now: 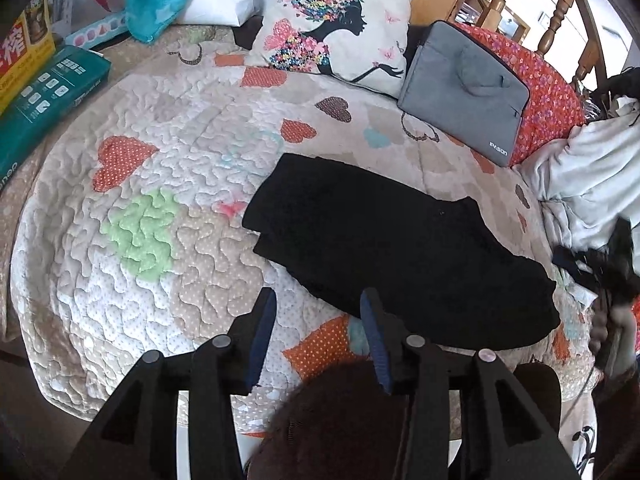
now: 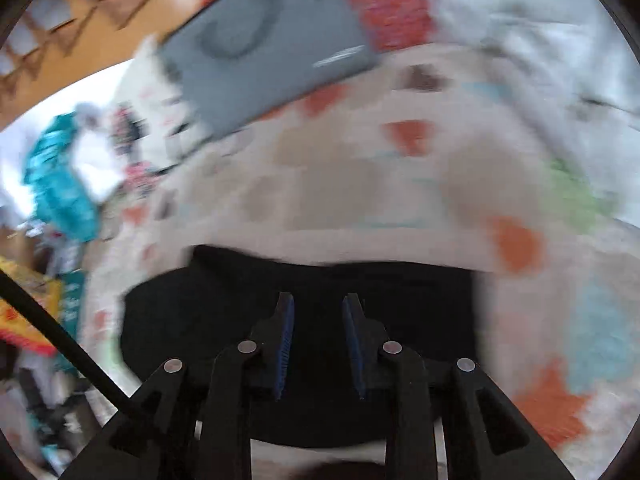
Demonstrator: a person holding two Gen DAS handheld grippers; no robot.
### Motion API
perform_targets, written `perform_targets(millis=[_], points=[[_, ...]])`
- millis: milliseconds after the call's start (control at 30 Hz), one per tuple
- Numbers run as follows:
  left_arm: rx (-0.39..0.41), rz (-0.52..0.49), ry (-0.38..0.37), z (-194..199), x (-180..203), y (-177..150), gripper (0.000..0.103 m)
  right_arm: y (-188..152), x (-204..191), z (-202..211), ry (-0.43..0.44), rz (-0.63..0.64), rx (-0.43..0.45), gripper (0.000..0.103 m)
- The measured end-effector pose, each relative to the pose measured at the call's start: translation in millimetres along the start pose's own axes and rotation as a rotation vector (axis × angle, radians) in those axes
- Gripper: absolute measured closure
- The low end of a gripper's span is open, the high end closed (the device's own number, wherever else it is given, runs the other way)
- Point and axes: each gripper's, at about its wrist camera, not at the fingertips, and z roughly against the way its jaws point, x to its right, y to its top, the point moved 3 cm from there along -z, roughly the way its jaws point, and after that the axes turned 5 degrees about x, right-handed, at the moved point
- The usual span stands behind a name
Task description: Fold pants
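Right wrist view is smeared by motion blur throughout; quilt pattern and grey laptop bag lettering cannot be read. Near edge of the black pants is hidden behind the right gripper. In the left wrist view, the green box is cut off at the frame edge, and the clothes pile is partly out of frame.

The whole view is smeared by blur. The right gripper sits at six o'clock, its two blue-padded black fingers parted with nothing between them, over the folded black fabric pants on the pale quilted bedspread with orange patches. A flat grey fabric laptop bag lies at eleven o'clock, a teal cloth at nine o'clock
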Motion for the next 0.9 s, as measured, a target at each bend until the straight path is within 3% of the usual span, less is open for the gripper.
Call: perform_targets(millis=[33, 100, 300, 333, 367, 400, 433, 500, 600, 733, 800, 867, 900], points=[[0.004, 0.005, 0.0, 0, -2, 1, 0.053, 2, -16, -13, 0.01, 0.036, -0.016, 0.047], [0.013, 0.023, 0.006, -2, -10, 5, 0.052, 12, -43, -43, -0.008, 0.119, -0.045, 0.036], [0.014, 0.1, -0.003, -28, -39, 23, 0.052, 29, -104, -127, -0.013, 0.253, -0.179, 0.036], [0.011, 0.119, -0.007, -35, -44, 26, 0.052, 26, -108, -139, -0.022, 0.265, -0.213, 0.043], [0.008, 0.138, -0.01, -42, -49, 28, 0.052, 24, -113, -154, -0.03, 0.278, -0.257, 0.056], [0.006, 0.16, -0.015, -49, -53, 30, 0.052, 20, -117, -171, -0.039, 0.297, -0.322, 0.097], [0.007, 0.175, -0.023, -53, -56, 32, 0.052, 17, -120, -183, -0.078, 0.323, -0.354, 0.1], [0.007, 0.212, -0.04, -62, -62, 35, 0.052, 24, -126, -195, -0.127, 0.372, -0.336, 0.1], [-0.005, 0.243, -0.049, -73, -69, 37, 0.052, 40, -126, -205, -0.148, 0.326, -0.307, 0.101], [-0.016, 0.301, -0.085, -85, -80, 38, 0.05, 37, -133, -213, -0.237, 0.388, -0.293, 0.1], [-0.028, 0.32, -0.121, -93, -79, 39, 0.043, 35, -137, -204, -0.235, 0.392, -0.281, 0.093], [-0.048, 0.301, -0.136, -105, -73, 40, 0.042, 39, -137, -187, -0.216, 0.374, -0.253, 0.064], [-0.063, 0.278, -0.138, -113, -67, 40, 0.042, 39, -135, -176, -0.217, 0.367, -0.228, 0.044]])
